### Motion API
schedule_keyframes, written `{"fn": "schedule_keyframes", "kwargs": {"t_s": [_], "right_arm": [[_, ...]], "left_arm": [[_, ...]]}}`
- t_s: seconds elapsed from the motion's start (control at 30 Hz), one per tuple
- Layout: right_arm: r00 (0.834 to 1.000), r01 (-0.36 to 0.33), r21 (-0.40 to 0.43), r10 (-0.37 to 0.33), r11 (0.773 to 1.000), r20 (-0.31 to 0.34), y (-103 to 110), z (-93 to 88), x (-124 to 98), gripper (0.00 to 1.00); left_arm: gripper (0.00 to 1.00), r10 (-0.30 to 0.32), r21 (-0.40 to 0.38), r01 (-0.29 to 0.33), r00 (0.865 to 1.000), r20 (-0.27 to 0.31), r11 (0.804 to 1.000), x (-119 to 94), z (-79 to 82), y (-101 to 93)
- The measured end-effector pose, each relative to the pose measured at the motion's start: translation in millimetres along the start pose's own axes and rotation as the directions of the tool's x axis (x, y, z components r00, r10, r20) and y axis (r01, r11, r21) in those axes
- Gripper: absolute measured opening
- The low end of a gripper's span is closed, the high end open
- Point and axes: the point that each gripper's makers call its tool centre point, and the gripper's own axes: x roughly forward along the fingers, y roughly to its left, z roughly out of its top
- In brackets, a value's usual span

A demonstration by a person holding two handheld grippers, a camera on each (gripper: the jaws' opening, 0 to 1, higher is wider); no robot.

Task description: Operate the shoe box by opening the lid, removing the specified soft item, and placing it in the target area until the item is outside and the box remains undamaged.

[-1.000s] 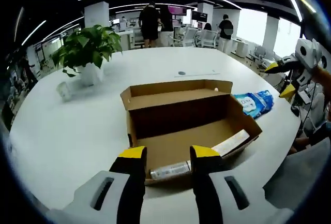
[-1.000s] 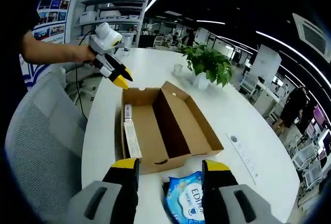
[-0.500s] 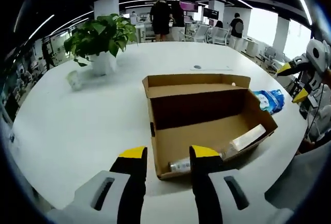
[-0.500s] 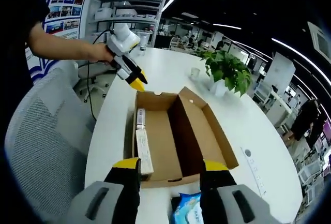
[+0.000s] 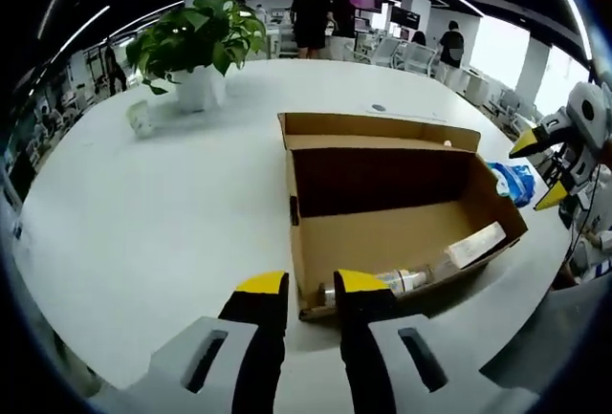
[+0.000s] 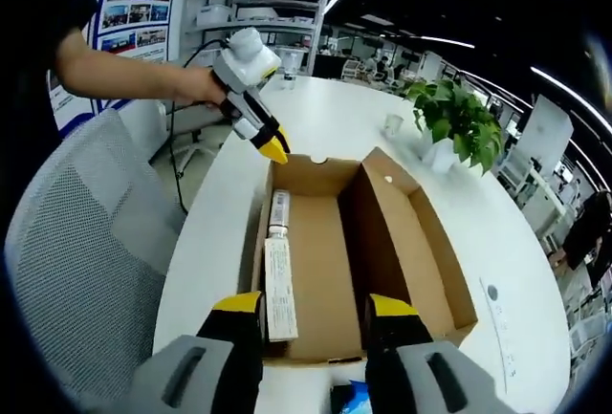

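The brown cardboard shoe box (image 5: 402, 208) lies open on the white table, its lid flap folded back. Inside rest a long white carton (image 6: 279, 285) and a small tube (image 6: 278, 211). A blue soft pack (image 5: 516, 182) lies on the table outside the box's far end, and its edge peeks between my right jaws (image 6: 349, 400). My left gripper (image 5: 312, 285) hovers at the box's near end, open by a narrow gap with nothing in it. My right gripper (image 6: 314, 307) is open and empty above the opposite end, and appears at the edge of the left gripper view (image 5: 541, 170).
A potted plant (image 5: 196, 51) and a small glass cup (image 5: 142, 119) stand on the table (image 5: 143, 232) beyond the box. A grey mesh chair (image 6: 76, 271) sits at the table's edge. A person's arm (image 6: 124, 75) holds the left gripper. People stand far behind (image 5: 311, 17).
My left jaws have narrowed, and the left gripper has shifted along the box's near end. The right gripper has moved over the box, so the blue pack has slid almost out of its view.
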Motion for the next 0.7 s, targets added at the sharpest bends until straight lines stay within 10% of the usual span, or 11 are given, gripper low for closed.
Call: {"fn": "schedule_keyframes", "kwargs": {"t_s": [0.7], "right_arm": [[0.99, -0.114, 0.01, 0.114, 0.993, -0.087, 12, -27.7, 48, 0.34]], "left_arm": [[0.03, 0.009, -0.038, -0.009, 1.0, -0.006, 0.999, 3, -6.9, 5.1]]}}
